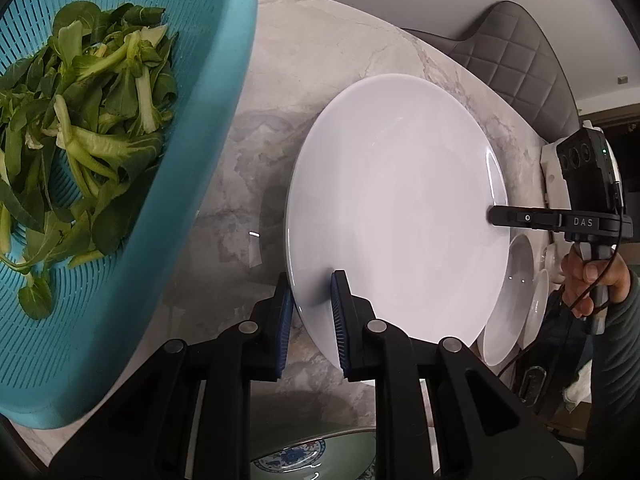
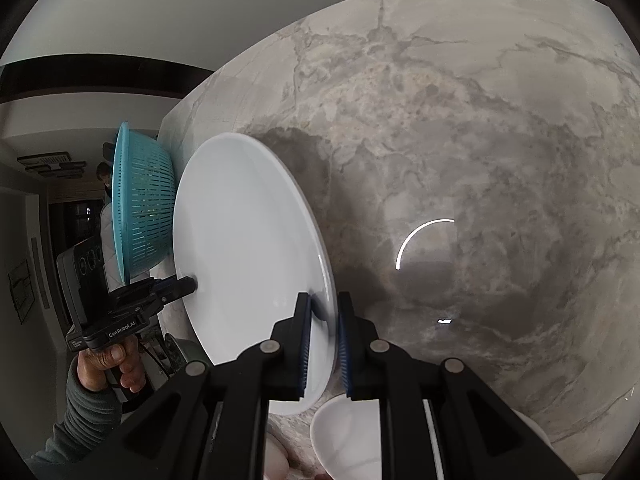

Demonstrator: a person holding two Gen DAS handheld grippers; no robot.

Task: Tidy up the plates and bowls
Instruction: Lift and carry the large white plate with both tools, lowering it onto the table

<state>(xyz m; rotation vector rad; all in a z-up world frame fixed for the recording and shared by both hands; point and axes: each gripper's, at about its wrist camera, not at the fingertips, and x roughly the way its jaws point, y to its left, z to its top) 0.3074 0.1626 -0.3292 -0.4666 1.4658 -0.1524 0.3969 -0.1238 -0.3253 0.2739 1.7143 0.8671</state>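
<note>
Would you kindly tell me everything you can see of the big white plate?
The big white plate is round, plain and glossy, like glazed china, with a shallow well and broad rim; nothing lies on it. Both claws clamp its rim on opposite sides: the left claw and the right claw. It hangs tilted over the marble table, beside the blue colander of greens and partly covering a smaller white bowl.

Bare marble worktop [image 2: 500, 152] lies open beyond and right of the large white plate [image 1: 396, 208]. On its left the blue colander [image 1: 168, 208] of greens crowds close, and smaller white dishes [image 1: 516, 300] and a patterned bowl [image 1: 304, 456] hem the near edge.
</note>
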